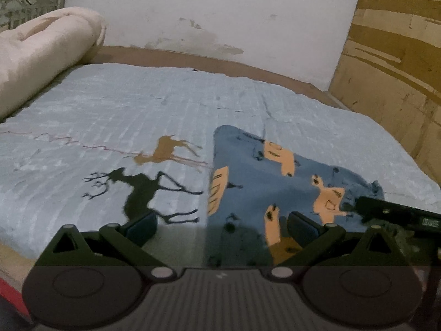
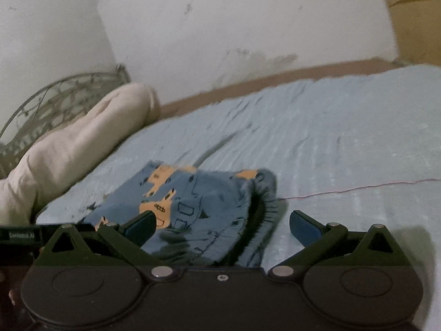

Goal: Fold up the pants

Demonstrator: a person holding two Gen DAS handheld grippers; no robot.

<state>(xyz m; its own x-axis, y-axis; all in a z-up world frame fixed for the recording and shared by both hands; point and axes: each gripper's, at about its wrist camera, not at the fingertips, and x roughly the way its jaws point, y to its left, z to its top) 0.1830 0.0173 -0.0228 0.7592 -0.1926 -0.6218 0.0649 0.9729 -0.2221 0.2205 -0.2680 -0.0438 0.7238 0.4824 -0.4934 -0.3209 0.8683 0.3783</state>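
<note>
Both grippers stood open, empty. The pants (image 1: 275,182) lay on the bedspread (image 1: 110,110), directly ahead of the right gripper (image 2: 220,226), waistband nearest; the left gripper (image 1: 220,229) straddled their left edge.

I see a bed (image 1: 137,104) under a pale blue deer-print cover, a rolled cream blanket (image 1: 41,52) at far left by a metal headboard (image 2: 55,96). Behind is a stained white wall (image 1: 206,13); wood panelling (image 1: 391,55) stands right, in dim light.

Pants (image 1: 248,193): near end hidden behind left gripper (image 1: 220,229). Rolled blanket (image 1: 41,55): cut off at left edge. Right-wrist view: blanket and metal headboard (image 2: 55,99) blurred.
</note>
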